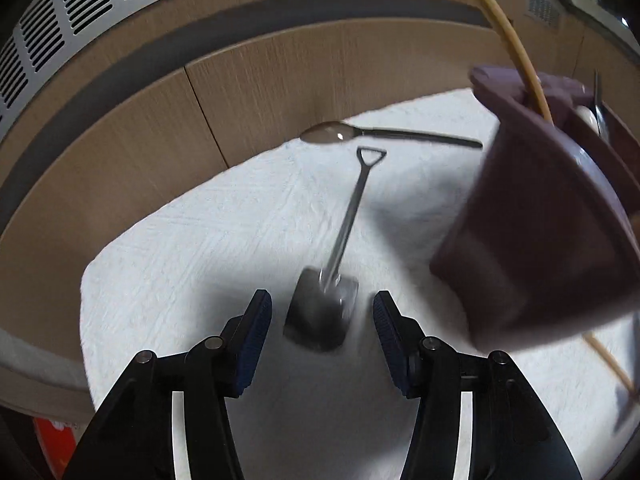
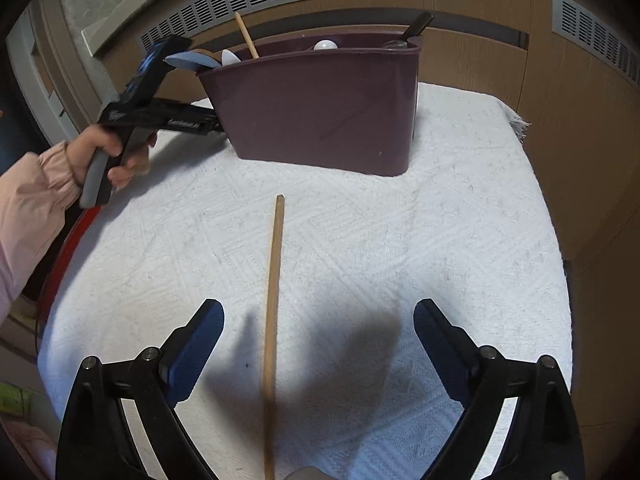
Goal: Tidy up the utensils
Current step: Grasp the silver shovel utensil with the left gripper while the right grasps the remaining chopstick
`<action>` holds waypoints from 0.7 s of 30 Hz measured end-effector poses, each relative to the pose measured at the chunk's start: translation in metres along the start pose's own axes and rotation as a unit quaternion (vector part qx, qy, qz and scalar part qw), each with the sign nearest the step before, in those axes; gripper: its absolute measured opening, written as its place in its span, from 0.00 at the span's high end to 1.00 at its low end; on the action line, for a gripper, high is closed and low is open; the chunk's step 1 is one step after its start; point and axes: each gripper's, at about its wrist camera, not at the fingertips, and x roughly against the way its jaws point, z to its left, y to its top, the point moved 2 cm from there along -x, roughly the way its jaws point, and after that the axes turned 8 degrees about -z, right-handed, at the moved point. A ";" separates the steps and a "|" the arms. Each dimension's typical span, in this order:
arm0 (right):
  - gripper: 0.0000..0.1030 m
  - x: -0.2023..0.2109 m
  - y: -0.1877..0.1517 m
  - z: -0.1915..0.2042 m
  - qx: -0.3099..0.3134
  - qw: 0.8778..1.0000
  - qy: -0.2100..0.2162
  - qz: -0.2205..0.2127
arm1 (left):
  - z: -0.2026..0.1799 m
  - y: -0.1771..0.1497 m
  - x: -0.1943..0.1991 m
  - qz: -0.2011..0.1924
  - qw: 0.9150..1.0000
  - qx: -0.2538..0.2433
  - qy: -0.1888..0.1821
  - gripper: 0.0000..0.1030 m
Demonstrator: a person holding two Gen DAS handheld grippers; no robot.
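The left gripper (image 1: 322, 308), fingers spread and empty, straddles the shovel-shaped spoon (image 1: 322, 312) at lower centre; the right gripper (image 2: 318, 322), equally wide, straddles the wooden chopstick (image 2: 273, 320). Both lie flat on the cloth-covered tabletop (image 2: 400, 248), so closing fingers could snag cloth or skid them away from the maroon utensil holder (image 2: 320, 108).

Left claw (image 1: 322, 312) black, blue ribbed pads, silver pivot screws; right claw (image 2: 319, 328) alike; pale pink sleeve (image 2: 28, 216).
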 end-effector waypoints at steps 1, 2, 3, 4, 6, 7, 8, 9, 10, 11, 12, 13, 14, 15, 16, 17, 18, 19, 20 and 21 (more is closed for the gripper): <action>0.08 -0.001 -0.001 -0.001 0.002 1.000 -0.003 0.002 | 0.002 0.003 -0.004 0.003 1.000 0.015 -0.004 0.62; 0.08 0.000 -0.001 -0.001 0.004 1.000 -0.006 0.001 | 0.004 0.005 -0.005 0.007 0.999 0.031 -0.008 0.65; 0.08 0.000 -0.001 -0.001 0.005 1.000 -0.007 -0.001 | 0.004 0.005 -0.005 0.007 0.999 0.041 0.000 0.65; 0.08 0.001 0.000 -0.002 0.006 1.000 -0.012 -0.004 | 0.005 -0.001 0.002 0.006 0.999 0.042 0.006 0.65; 0.05 0.003 0.001 -0.001 0.010 1.000 -0.024 -0.010 | 0.001 -0.011 0.014 0.005 0.999 0.041 0.033 0.68; 0.02 0.003 0.002 -0.002 0.014 0.999 -0.027 -0.014 | 0.002 -0.017 0.021 0.003 0.998 0.043 0.049 0.68; 0.00 0.005 0.002 -0.001 0.021 0.999 -0.032 -0.020 | 0.003 -0.023 0.029 0.000 0.997 0.056 0.048 0.68; 0.00 0.005 0.003 0.000 0.025 0.999 -0.035 -0.024 | 0.005 -0.033 0.040 0.005 0.996 0.079 0.036 0.69; 0.00 0.006 0.004 0.000 0.028 0.999 -0.034 -0.024 | 0.002 -0.042 0.049 0.009 0.995 0.093 0.027 0.69; 0.00 0.005 0.005 0.001 0.028 0.999 -0.027 -0.022 | -0.001 -0.052 0.060 0.010 0.995 0.101 0.021 0.69; 0.00 0.003 0.005 0.001 0.026 0.999 -0.022 -0.018 | -0.005 -0.061 0.068 0.013 0.995 0.098 0.017 0.69; 0.00 0.001 0.006 0.002 0.025 0.999 -0.017 -0.014 | -0.012 -0.072 0.078 0.016 0.996 0.089 0.019 0.69; 0.00 0.000 0.006 0.003 0.023 1.000 -0.011 -0.013 | -0.017 -0.079 0.085 0.018 0.996 0.081 0.026 0.69; 0.00 0.000 0.007 0.004 0.020 1.000 0.000 -0.014 | -0.024 -0.089 0.096 0.020 0.996 0.078 0.027 0.69; 0.00 -0.001 0.008 0.005 0.017 1.000 0.009 -0.011 | -0.028 -0.095 0.104 0.019 0.996 0.081 0.022 0.69; 0.04 -0.002 0.009 0.008 0.018 1.000 0.015 -0.008 | -0.035 -0.102 0.120 0.018 0.996 0.086 0.015 0.79; 0.10 -0.002 0.009 0.011 0.023 1.000 0.014 -0.006 | -0.040 -0.108 0.131 0.018 0.996 0.091 0.007 0.83; 0.28 -0.003 0.010 0.014 0.031 0.999 0.009 -0.002 | -0.047 -0.114 0.142 0.016 0.995 0.101 -0.005 0.83; 0.46 -0.006 0.009 0.018 0.042 0.999 0.004 0.005 | -0.054 -0.119 0.148 0.018 0.994 0.110 -0.015 0.83; 0.53 -0.008 0.009 0.022 0.050 0.999 0.004 0.011 | -0.062 -0.125 0.155 0.022 0.993 0.115 -0.021 0.83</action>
